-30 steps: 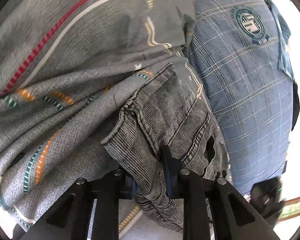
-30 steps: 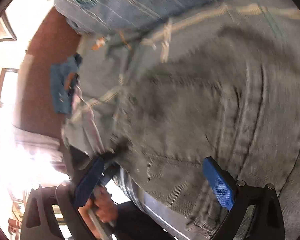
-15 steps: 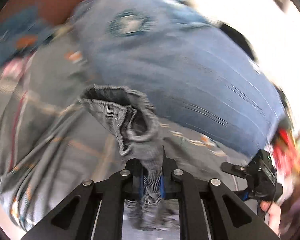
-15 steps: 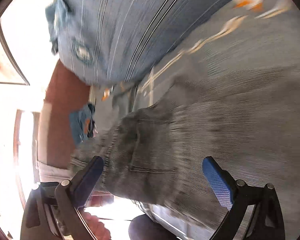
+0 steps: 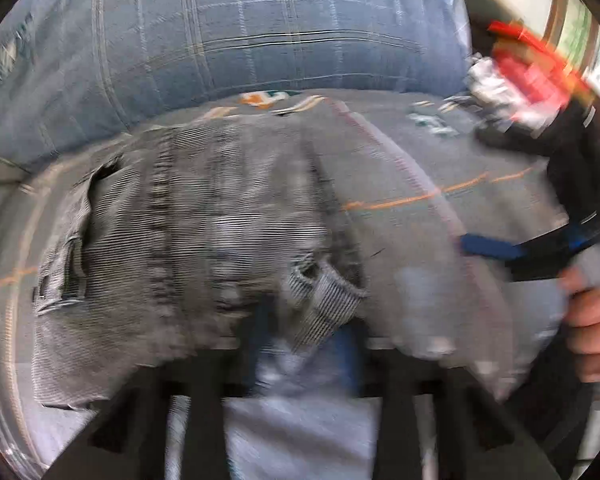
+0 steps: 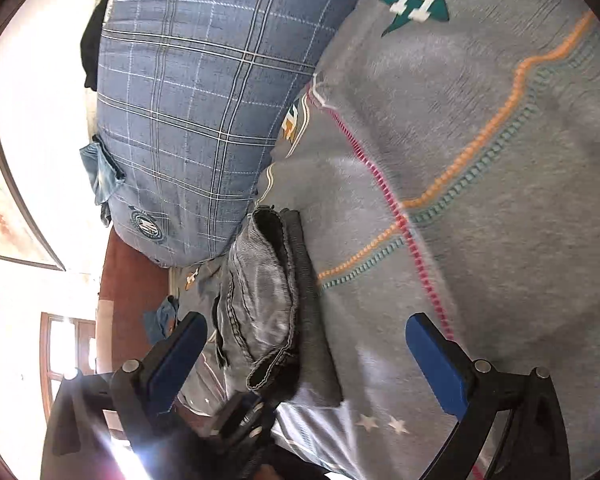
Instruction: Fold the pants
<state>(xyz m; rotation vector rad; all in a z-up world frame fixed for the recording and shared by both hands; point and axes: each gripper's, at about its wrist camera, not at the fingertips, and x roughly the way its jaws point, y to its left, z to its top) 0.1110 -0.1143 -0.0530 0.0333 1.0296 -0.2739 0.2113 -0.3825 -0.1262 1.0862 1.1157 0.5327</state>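
I see the grey washed-denim pants point(image 6: 260, 300) lying in a compact, layered bundle on the grey patterned bedspread point(image 6: 480, 140), just beside the big blue plaid pillow point(image 6: 188, 100). Judging by the stacked edges, the folding looks largely done. My right gripper point(image 6: 304, 352) has its blue pads spread wide with nothing between them, hovering beside the bundle on the side away from the pillow. My left gripper point(image 5: 304, 344) has just been opening its jaws; a hem of denim lies between them, though the blur means I can only guess the pads no longer pinch it. What remains, I judge, is letting go and perhaps smoothing the bundle.
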